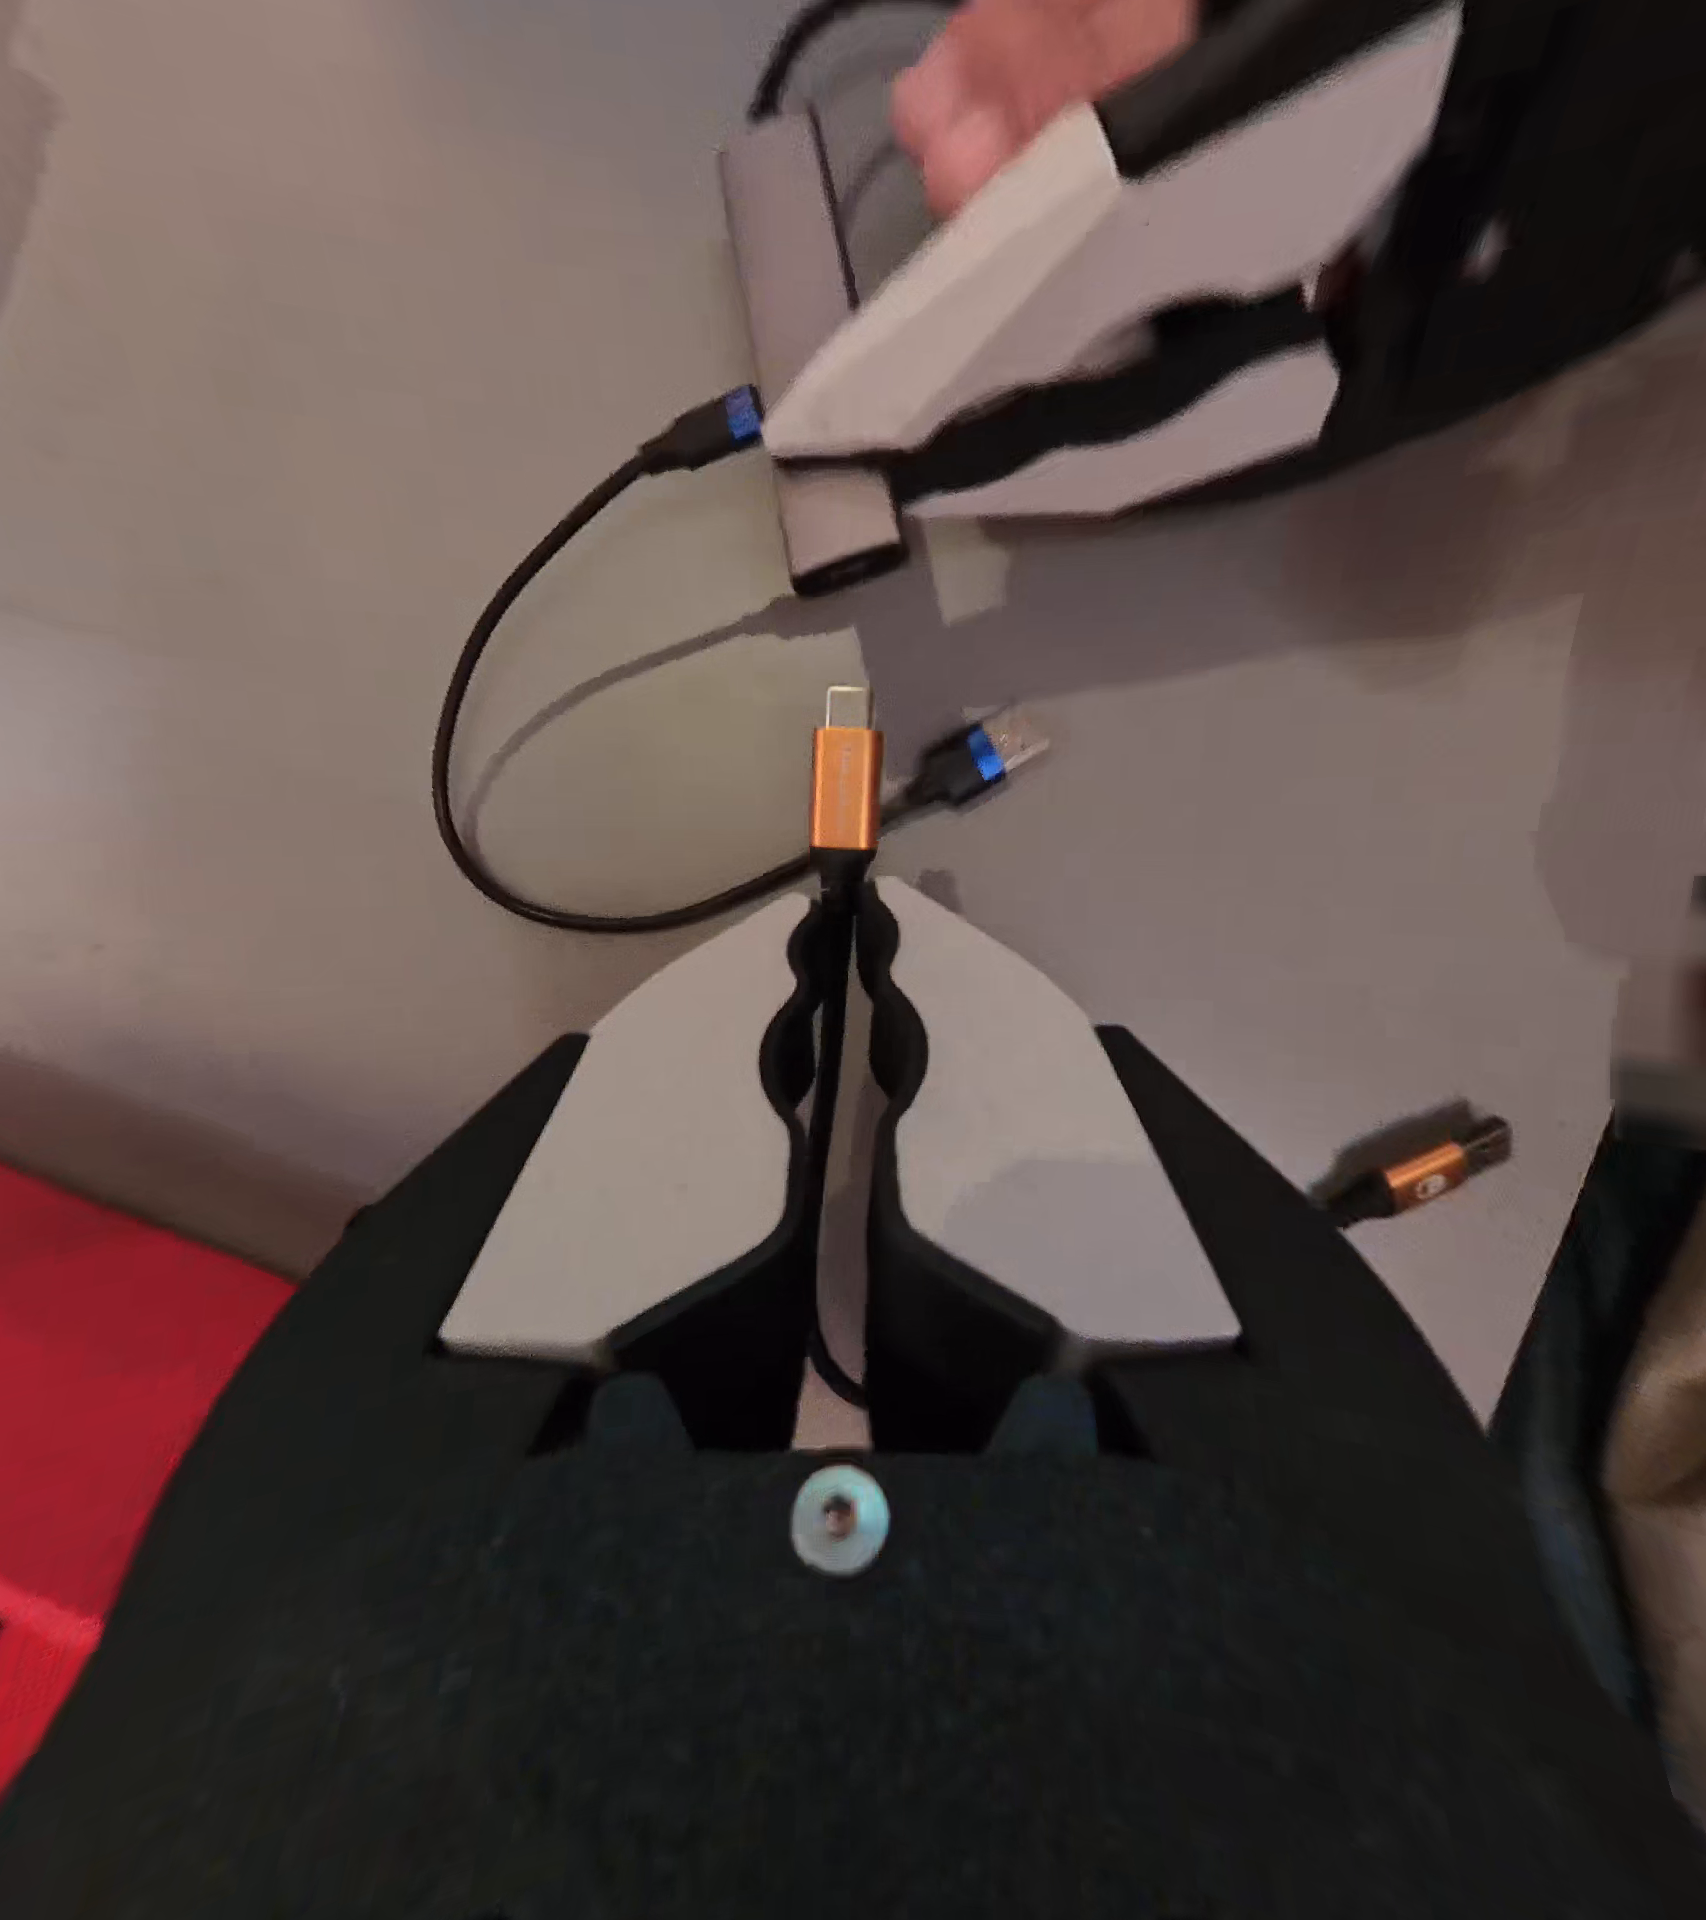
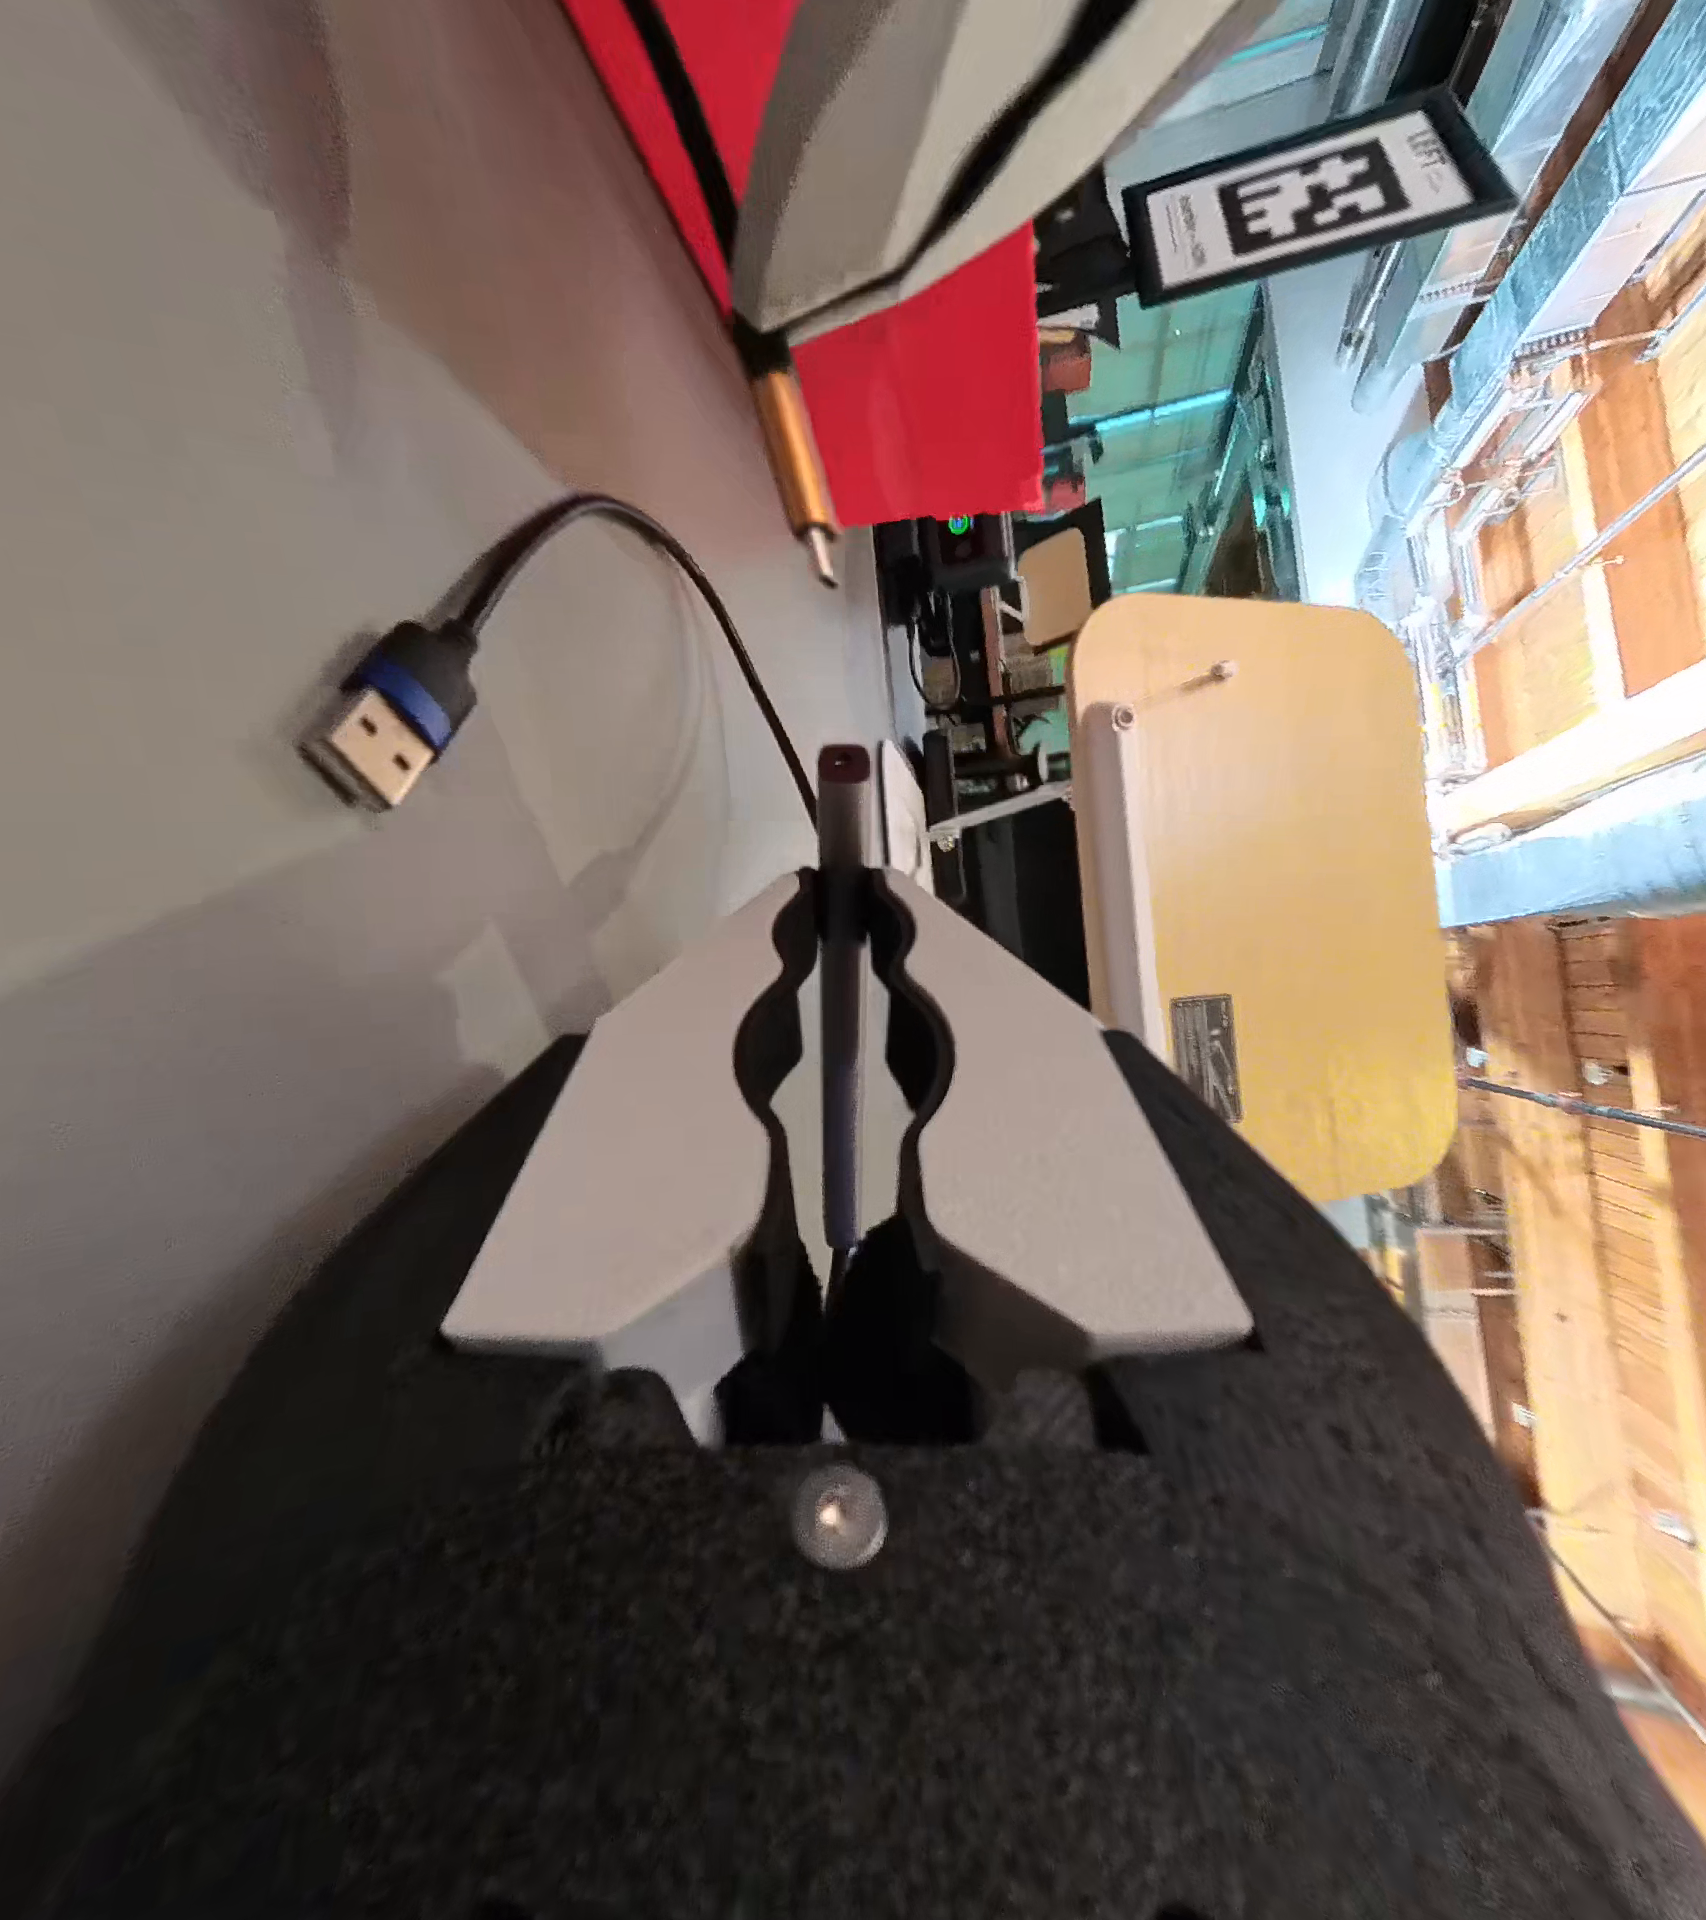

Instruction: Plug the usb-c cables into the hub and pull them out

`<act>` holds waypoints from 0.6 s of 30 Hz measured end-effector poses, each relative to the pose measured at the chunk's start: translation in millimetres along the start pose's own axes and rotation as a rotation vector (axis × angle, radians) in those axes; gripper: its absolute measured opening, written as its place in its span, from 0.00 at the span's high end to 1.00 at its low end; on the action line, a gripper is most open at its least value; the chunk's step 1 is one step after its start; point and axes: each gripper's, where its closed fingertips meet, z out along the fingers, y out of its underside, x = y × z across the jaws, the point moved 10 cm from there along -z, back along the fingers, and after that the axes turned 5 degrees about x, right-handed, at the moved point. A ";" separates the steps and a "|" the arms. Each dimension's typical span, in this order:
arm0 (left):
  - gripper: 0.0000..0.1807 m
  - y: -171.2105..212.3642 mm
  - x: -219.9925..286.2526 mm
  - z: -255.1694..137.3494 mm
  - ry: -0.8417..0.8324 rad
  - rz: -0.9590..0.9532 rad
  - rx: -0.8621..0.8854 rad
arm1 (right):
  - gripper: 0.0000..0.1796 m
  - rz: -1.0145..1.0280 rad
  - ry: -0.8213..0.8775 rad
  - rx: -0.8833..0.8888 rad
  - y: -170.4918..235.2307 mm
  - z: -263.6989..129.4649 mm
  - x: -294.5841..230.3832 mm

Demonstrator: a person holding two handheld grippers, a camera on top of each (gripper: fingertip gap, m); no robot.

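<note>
Hub [image 1: 833, 499], a grey bar, is lifted off the table [image 1: 205, 520], clenched in the right claw [image 1: 828, 457], with the blue cable [image 1: 475, 707] plugged into its left side, that cable's other plug [image 1: 989, 753] lying free on the table. Below it, the left claw [image 1: 836, 894] is clenched on the orange cable [image 1: 844, 784] just behind its plug, whose tip points up at the hub's end, near but apart. Another orange plug [image 1: 1431, 1174] lies at the right table edge.
</note>
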 end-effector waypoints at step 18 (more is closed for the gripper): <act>0.98 -1.4 2.9 23.2 -0.029 -0.160 -0.010 | 0.95 -0.118 -0.012 -0.095 -6.9 13.4 -11.0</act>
